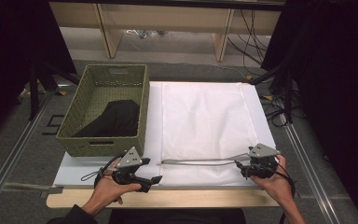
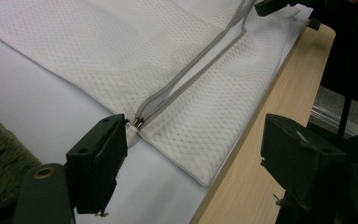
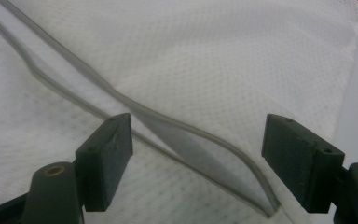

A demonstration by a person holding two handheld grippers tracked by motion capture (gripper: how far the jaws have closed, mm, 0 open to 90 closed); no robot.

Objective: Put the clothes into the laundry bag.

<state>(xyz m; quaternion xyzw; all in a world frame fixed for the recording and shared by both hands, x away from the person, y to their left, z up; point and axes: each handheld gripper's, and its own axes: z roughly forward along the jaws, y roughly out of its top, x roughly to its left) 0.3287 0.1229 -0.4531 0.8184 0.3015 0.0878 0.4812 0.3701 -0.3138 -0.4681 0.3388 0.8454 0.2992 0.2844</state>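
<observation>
Both claws stand released: your left gripper (image 1: 142, 179) at seven o'clock near the zipper pull (image 2: 138, 123), your right gripper (image 1: 256, 169) at five o'clock over the gaping zipper (image 3: 177, 135) (nothing pinched). Beyond, the white mesh bag (image 1: 205, 121) lies flat mid-table, and the wicker basket (image 1: 74, 116) holding a black cloth (image 1: 116, 119) sits at ten o'clock.

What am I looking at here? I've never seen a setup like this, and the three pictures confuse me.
A person sits at a table with a hand-held two-jaw tool in each hand: the left gripper and the right gripper. The high view looks down from above. The other two pictures come from cameras riding on each tool, looking along its black jaws. On the table lies a white mesh laundry bag whose zipper is open. Beside it stands a green woven basket holding a black cloth. Both tools' jaws stand open near the zipper; nothing is held.
</observation>
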